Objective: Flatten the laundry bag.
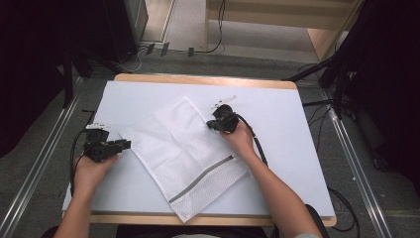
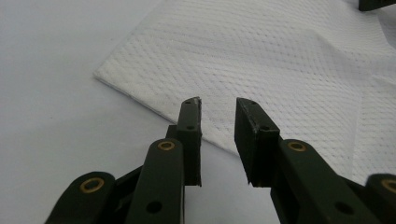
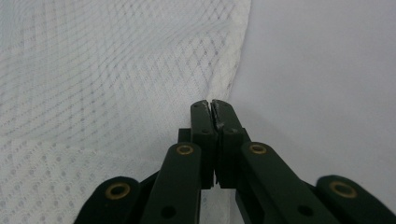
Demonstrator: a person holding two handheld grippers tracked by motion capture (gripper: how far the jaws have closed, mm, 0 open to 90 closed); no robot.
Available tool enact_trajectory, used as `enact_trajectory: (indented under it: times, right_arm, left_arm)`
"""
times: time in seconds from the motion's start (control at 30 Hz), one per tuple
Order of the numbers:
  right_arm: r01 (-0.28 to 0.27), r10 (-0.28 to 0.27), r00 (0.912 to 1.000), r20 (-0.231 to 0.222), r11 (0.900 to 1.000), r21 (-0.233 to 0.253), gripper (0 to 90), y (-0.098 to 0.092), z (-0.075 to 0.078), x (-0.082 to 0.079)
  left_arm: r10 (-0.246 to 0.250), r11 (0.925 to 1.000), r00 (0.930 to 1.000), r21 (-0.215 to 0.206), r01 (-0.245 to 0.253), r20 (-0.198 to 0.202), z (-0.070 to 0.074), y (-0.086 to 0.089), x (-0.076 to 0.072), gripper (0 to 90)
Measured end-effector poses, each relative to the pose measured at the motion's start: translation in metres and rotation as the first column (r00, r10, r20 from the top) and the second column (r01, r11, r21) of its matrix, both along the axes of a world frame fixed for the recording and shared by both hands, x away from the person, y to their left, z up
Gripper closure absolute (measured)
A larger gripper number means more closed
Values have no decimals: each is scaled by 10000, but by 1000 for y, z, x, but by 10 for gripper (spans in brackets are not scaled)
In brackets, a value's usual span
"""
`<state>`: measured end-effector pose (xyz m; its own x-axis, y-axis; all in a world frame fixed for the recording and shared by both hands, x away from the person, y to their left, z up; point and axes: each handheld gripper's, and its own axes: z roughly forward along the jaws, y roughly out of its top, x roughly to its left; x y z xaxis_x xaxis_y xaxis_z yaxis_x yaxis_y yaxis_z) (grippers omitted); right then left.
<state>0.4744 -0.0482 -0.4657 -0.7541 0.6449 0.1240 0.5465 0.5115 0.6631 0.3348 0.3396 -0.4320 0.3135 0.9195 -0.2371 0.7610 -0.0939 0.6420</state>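
A white mesh laundry bag (image 1: 185, 156) lies flat and askew in the middle of the tabletop (image 1: 287, 114), its grey zipper (image 1: 203, 178) toward the near right. The left hand-held gripper (image 2: 218, 135) is released, jaws apart over the bag's left corner. The right hand-held gripper (image 3: 214, 116) is clenched at the bag's far right edge; whether it pinches the fabric I cannot tell.
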Motion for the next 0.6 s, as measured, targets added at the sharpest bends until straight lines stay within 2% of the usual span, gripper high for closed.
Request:
enact_trajectory:
  times: [0.13,0.27,0.3,0.5,0.6]
  right_arm:
    - [304,-300,9993,-223,9994,167,900,-4,1,3]
    - [506,-499,9985,-221,9982,326,900,-12,3,5]
    - [758,-746,9968,-280,9962,441,900,-19,4,8]
    - [1426,-1410,9894,-348,9886,487,900,-40,2,14]
    - [1865,-1840,9818,-461,9807,584,900,-53,3,15]
  left_arm:
    - [-59,10000,10000,30,59,-14,0,-1,0,724]
    - [-100,9999,10000,49,99,6,0,-1,1,724]
    - [-69,10000,10000,6,69,12,0,-2,1,723]
    - [-283,9996,9996,10,283,-3,0,-8,5,713]
    - [-386,9992,9993,41,386,-18,0,-12,8,708]
